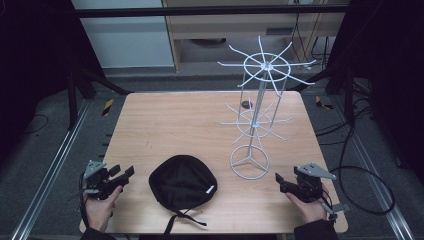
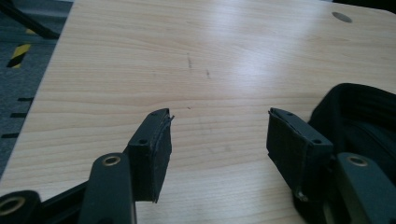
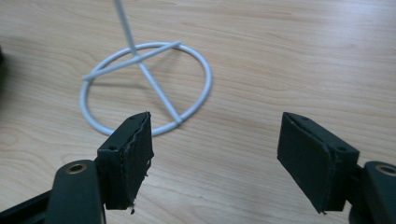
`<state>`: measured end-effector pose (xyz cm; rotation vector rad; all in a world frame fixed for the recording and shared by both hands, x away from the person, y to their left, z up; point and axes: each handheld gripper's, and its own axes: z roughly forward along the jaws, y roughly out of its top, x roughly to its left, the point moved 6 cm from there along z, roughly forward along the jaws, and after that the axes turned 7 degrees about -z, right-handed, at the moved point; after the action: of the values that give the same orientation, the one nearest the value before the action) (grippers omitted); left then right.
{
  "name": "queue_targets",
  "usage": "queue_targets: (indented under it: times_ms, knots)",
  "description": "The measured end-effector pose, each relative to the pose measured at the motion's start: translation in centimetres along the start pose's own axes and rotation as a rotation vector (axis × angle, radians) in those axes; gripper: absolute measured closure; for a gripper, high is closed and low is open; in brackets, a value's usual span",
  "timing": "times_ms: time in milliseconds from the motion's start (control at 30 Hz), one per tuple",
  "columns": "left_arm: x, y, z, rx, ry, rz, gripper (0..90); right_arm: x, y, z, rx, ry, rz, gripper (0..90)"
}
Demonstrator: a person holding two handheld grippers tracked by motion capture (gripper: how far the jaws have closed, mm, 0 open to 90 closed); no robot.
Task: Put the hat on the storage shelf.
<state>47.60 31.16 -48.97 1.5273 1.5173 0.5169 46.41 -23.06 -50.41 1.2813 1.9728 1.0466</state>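
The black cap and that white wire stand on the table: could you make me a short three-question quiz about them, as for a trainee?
1. True or false: the black cap hangs from an arm of the white wire stand.
2. Which tool is closer to the stand's ring base: A) left tool B) right tool?
3. Fill in: both tools have their jaws ____ with nothing between them.

Key:
1. False; the cap lies on the table, apart from the stand.
2. B.
3. Open.
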Motion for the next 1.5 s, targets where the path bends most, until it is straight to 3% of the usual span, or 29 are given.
queue_targets:
  times_ms: [167,200,333,467,733,867,1133,1500]
  knots:
    - [-1.0,0.0,-0.6,-0.006,-0.038,-0.004,44.4,1.3,0.4,-0.3,-0.015,0.043,-0.005,30.2]
    - [-1.4,-0.2,-0.7,-0.009,-0.049,0.004,45.9,1.9,0.6,-0.5,-0.016,0.072,-0.001,32.3]
    - [-2.5,-0.3,-0.6,-0.004,-0.062,0.033,48.6,3.0,1.2,-0.4,-0.027,0.111,-0.014,36.2]
    - [-3.5,-0.3,-0.4,-0.006,-0.084,0.048,49.0,4.2,2.0,-0.3,-0.049,0.136,-0.012,38.0]
    - [-4.6,-0.2,-0.9,-0.018,-0.107,0.072,50.7,5.9,3.3,-0.2,-0.072,0.141,-0.022,42.8]
    - [-5.2,-0.2,-0.9,-0.008,-0.116,0.088,52.2,8.3,4.5,0.2,-0.089,0.200,-0.061,46.3]
    - [-5.9,-0.5,-0.8,0.009,-0.127,0.106,55.9,11.3,5.7,0.9,-0.092,0.263,-0.101,48.5]
    - [-6.2,-1.6,0.6,0.090,-0.093,0.162,59.4,16.0,6.4,3.3,-0.031,0.346,-0.149,50.4]
